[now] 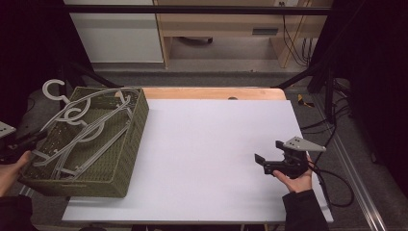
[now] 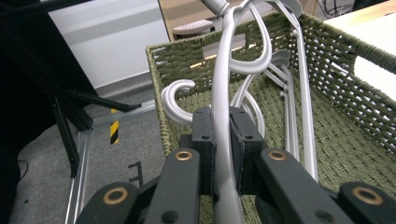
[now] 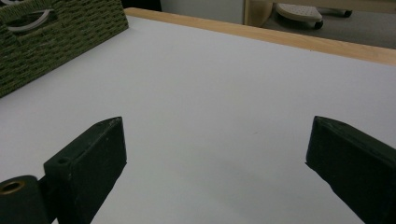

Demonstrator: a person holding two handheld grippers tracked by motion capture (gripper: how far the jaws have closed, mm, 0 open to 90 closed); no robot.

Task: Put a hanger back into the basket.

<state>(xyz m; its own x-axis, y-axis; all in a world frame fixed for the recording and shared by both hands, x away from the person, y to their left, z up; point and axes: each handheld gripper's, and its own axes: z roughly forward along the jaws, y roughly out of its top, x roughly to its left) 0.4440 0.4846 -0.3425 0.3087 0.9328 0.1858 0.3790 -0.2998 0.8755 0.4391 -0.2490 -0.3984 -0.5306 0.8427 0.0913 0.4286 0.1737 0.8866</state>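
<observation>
Clamping grey hanger [image 2: 223, 84], left hand-held gripper [image 2: 223, 154], over basket [image 2: 345, 60].

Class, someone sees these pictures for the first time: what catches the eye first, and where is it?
The green woven basket at the table's left edge, filled with pale grey plastic hangers. The left gripper is clamped on one hanger's bar. The right gripper stands open over the bare white tabletop.

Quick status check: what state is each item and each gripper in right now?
Left gripper: shut on a grey hanger's bar.
Held hanger: clamped between the pads, its far end over the basket.
Other hangers: lying loose in the basket, hooks overlapping.
Green woven basket: upright at the table's left edge.
Right gripper: open, nothing between the jaws, over the bare white tabletop.
</observation>
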